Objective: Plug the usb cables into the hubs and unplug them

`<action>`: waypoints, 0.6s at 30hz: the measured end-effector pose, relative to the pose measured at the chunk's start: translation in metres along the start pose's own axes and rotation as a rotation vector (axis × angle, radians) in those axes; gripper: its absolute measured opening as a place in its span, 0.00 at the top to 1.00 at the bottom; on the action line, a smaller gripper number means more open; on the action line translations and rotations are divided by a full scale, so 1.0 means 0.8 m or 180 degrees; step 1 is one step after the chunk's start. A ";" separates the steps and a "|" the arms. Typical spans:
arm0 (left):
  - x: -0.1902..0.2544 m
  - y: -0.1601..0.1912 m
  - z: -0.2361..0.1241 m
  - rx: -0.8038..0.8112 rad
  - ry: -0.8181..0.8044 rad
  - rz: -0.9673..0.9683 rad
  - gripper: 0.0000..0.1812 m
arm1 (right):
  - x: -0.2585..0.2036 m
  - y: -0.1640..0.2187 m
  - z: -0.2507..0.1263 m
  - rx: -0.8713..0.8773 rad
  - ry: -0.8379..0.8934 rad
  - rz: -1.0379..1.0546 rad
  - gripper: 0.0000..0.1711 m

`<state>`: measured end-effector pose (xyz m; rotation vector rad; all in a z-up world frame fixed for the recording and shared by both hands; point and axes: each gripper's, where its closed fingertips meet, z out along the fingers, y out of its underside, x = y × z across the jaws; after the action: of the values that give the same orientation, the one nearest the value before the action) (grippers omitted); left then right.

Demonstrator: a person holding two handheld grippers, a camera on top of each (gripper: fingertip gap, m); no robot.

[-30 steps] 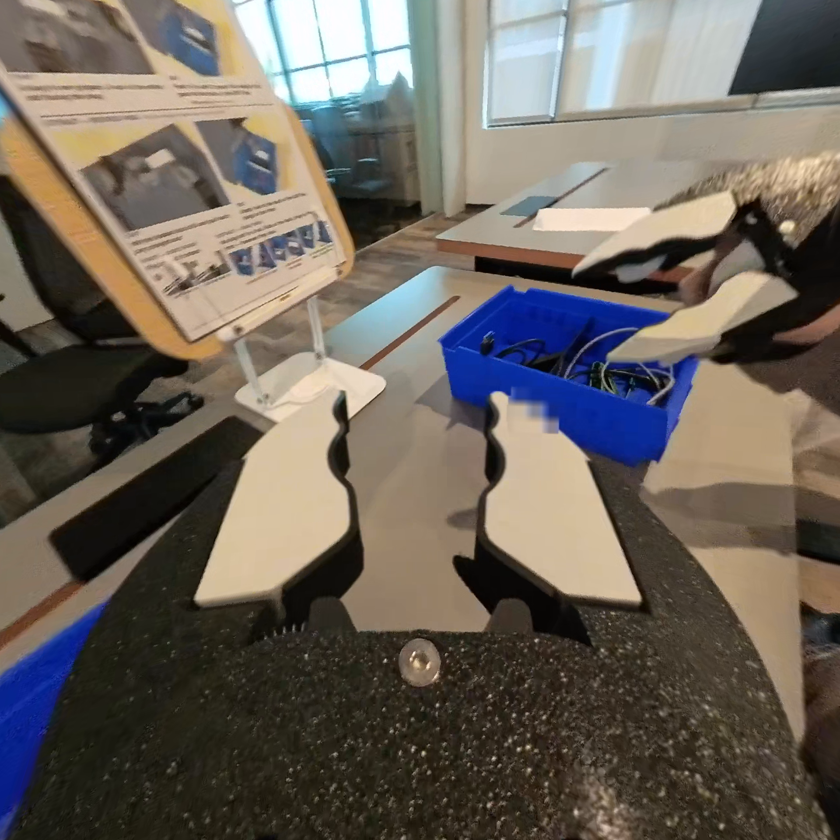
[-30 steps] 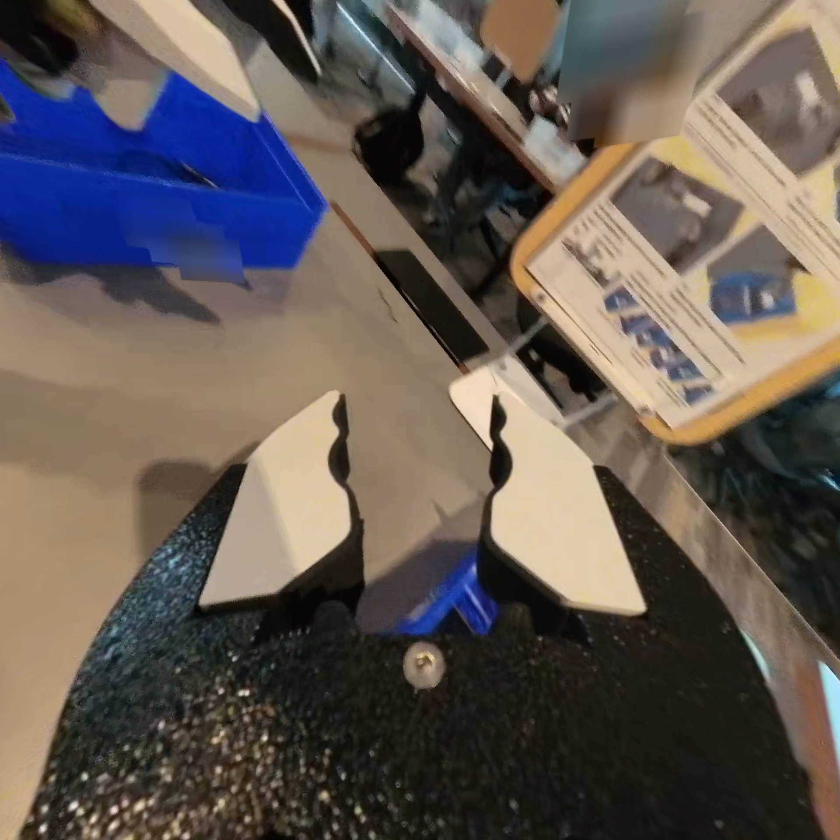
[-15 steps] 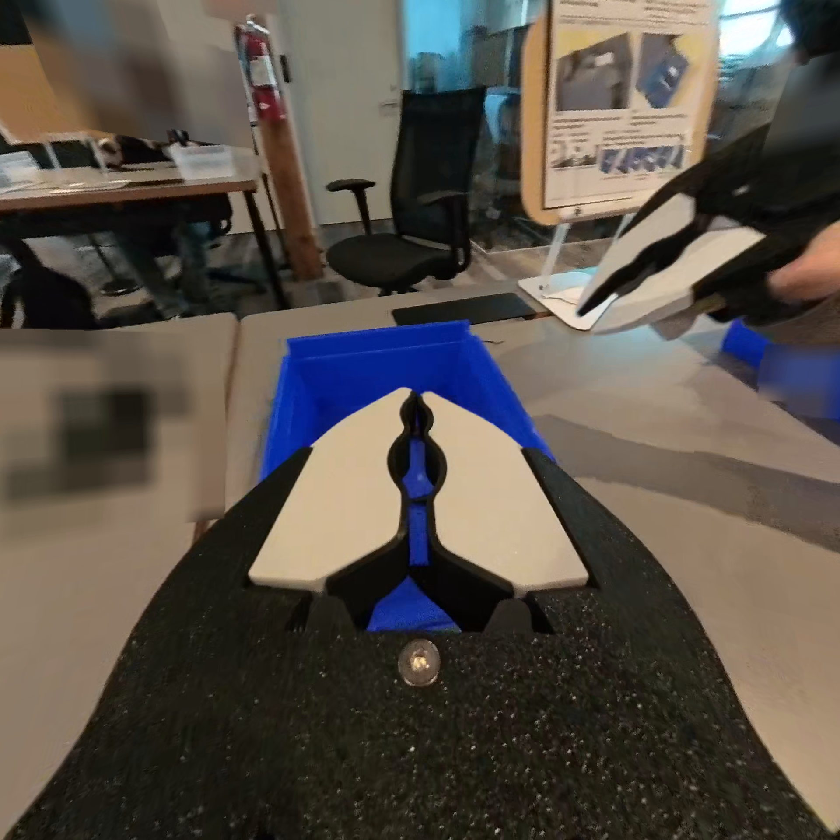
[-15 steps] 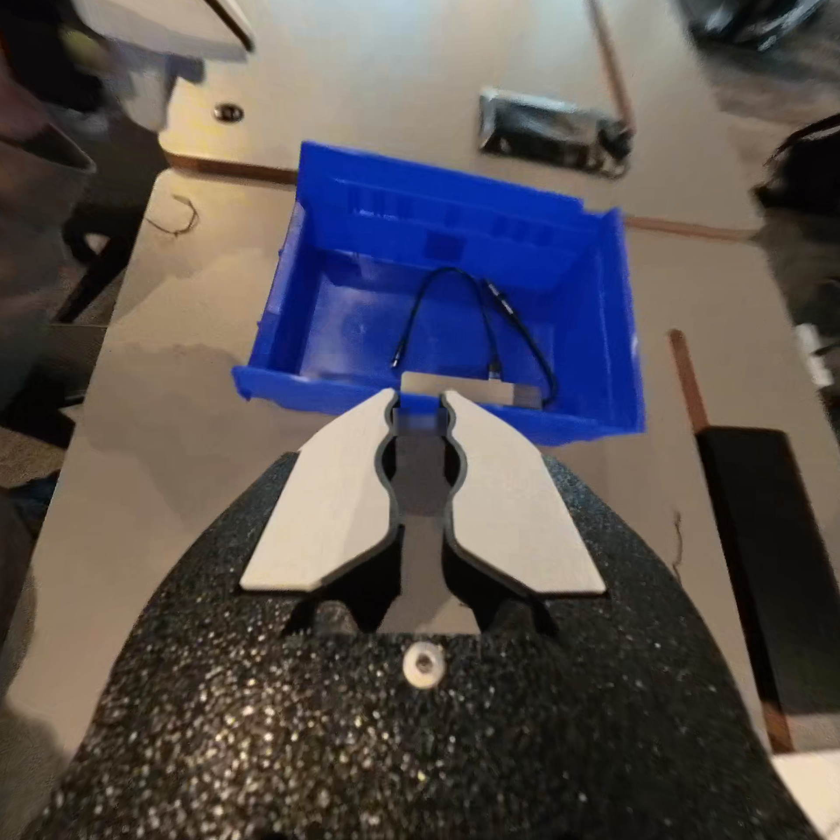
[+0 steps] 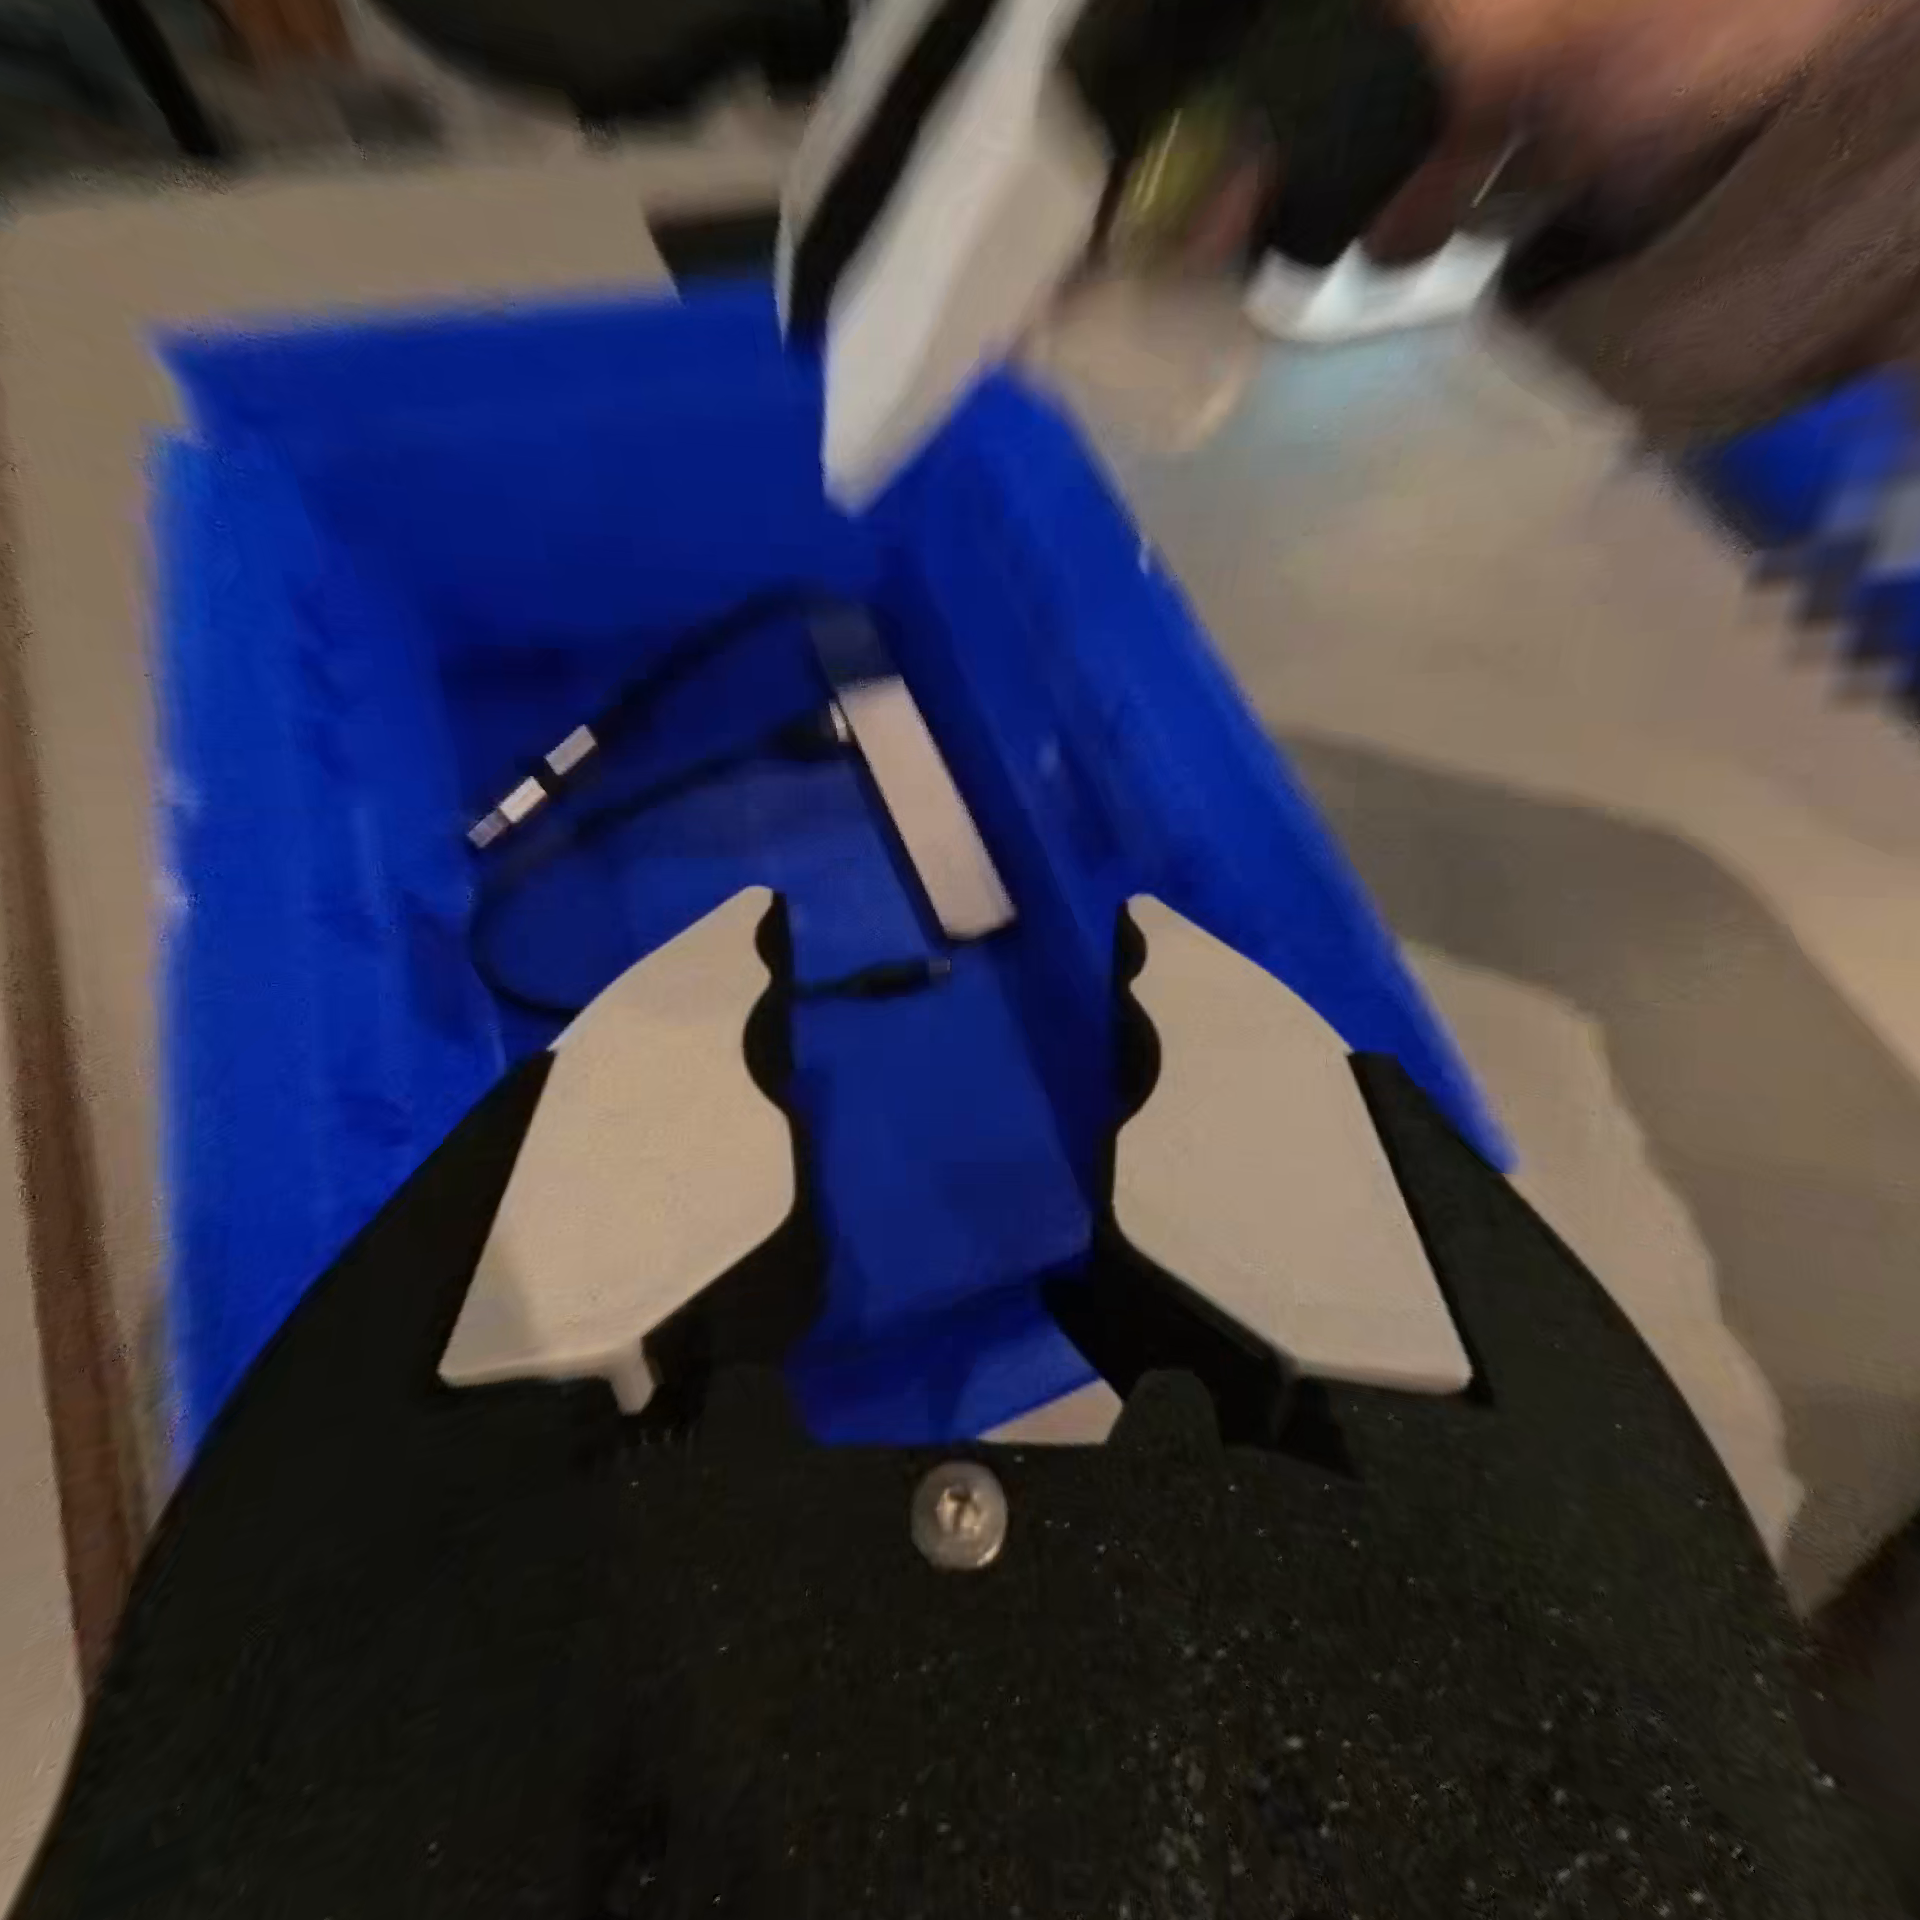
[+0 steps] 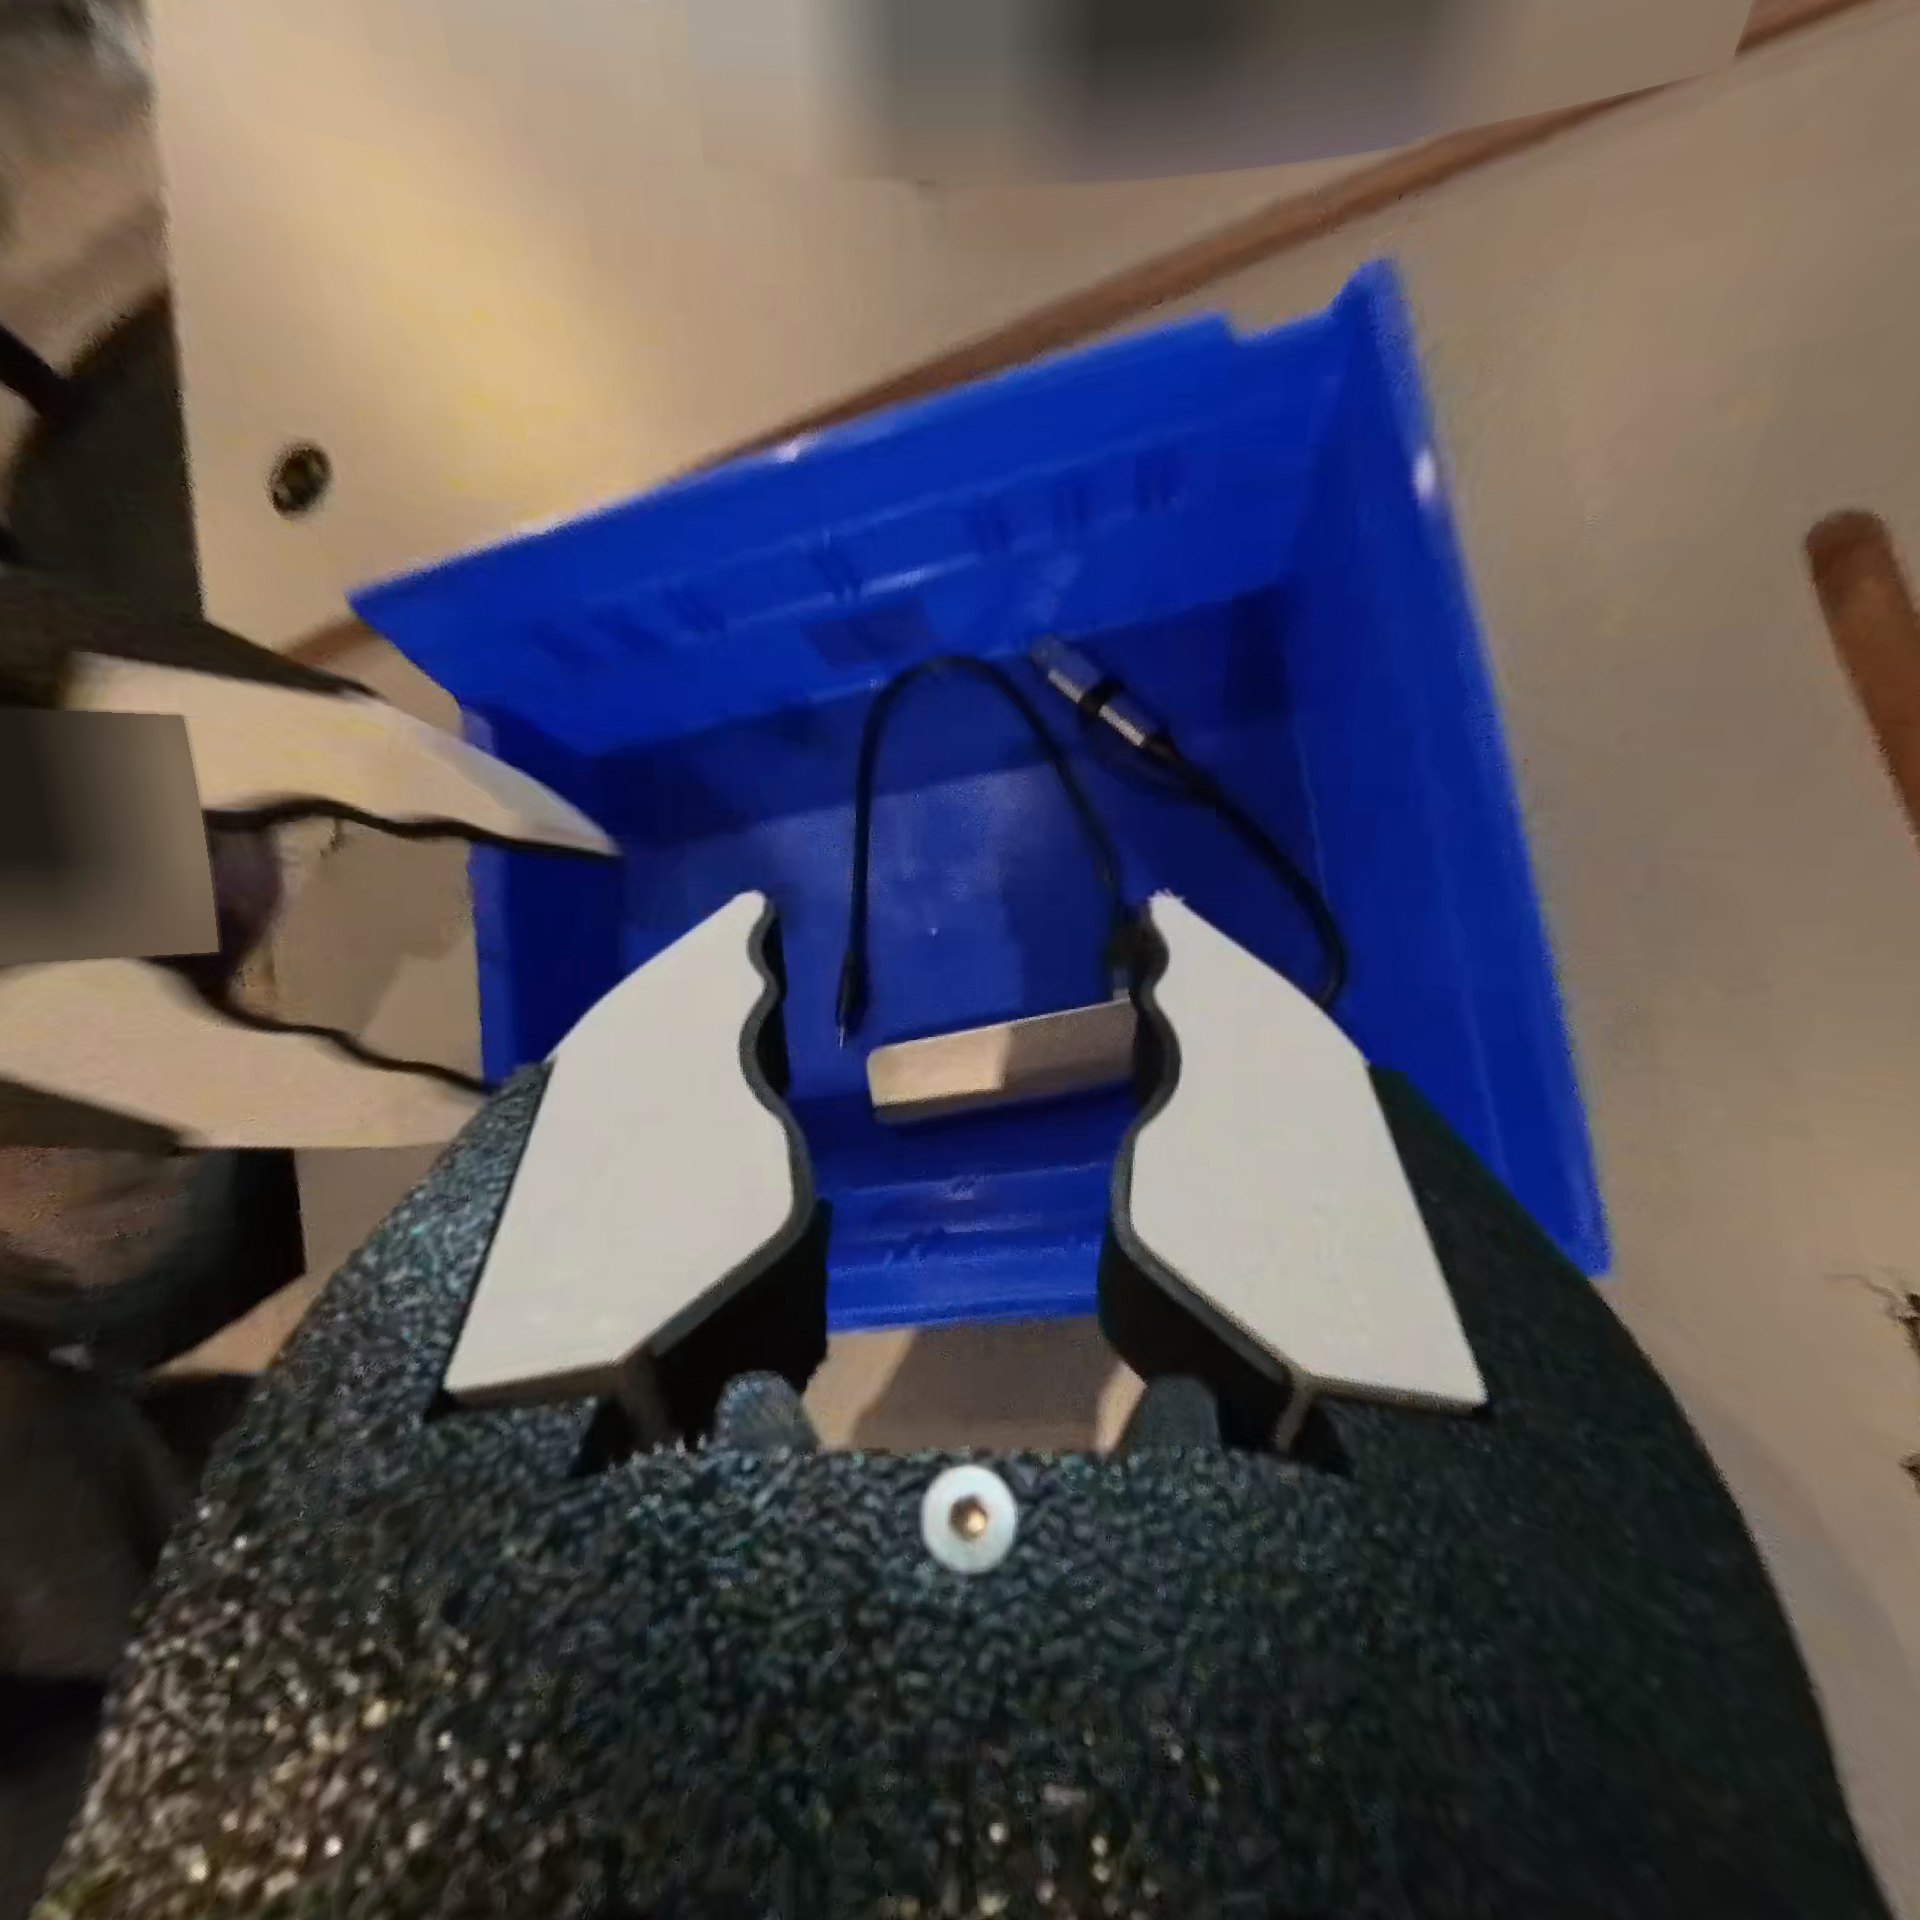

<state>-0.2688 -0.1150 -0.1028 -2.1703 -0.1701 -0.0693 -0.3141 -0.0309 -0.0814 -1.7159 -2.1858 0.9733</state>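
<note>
A blue bin (image 5: 1039, 582) (image 6: 1382, 790) sits on the grey table. Inside lie a grey USB hub (image 5: 925, 810) (image 6: 997, 1070) and a black USB cable (image 5: 665, 790) (image 6: 1049, 769) with silver plugs (image 5: 530, 795) (image 6: 1101, 696). My left gripper (image 5: 951, 904) is open and empty above the bin's near end. My right gripper (image 6: 956, 914) is open and empty above the bin, its fingertips either side of the hub and clear of it. Each gripper shows in the other's view, the right one (image 5: 914, 270) at the top and the left one (image 6: 561, 831) at the left.
The grey table (image 6: 1683, 935) (image 5: 1558, 727) has a brown wooden strip (image 6: 1039, 353) behind the bin. A second blue bin (image 5: 1829, 499) shows blurred at the right edge of the left wrist view. A person's hand (image 5: 1662, 125) holds the right gripper. The grey USB hub (image 5: 925, 810) is about 12 cm from both grippers' fingertips.
Both grippers have swung over the blue bin and tilted down into it. Both have opened wide from nearly shut half a second ago.
</note>
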 end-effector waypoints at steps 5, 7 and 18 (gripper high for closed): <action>-0.002 0.030 0.079 -0.1044 0.0205 -0.0109 0.62 | 0.001 -0.025 -0.077 0.1016 -0.0093 0.0111 0.63; -0.004 0.034 0.100 -0.1314 0.0235 -0.0295 0.59 | -0.005 -0.032 -0.109 0.1412 -0.0142 0.0079 0.64; -0.023 0.068 0.147 -0.2414 -0.0595 -0.0168 0.54 | -0.040 -0.006 -0.224 0.2883 -0.0377 -0.0053 0.63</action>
<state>-0.2808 -0.0506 -0.2164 -2.9299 -0.3513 0.0501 -0.2137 0.0060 0.0663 -1.2003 -1.4038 1.7251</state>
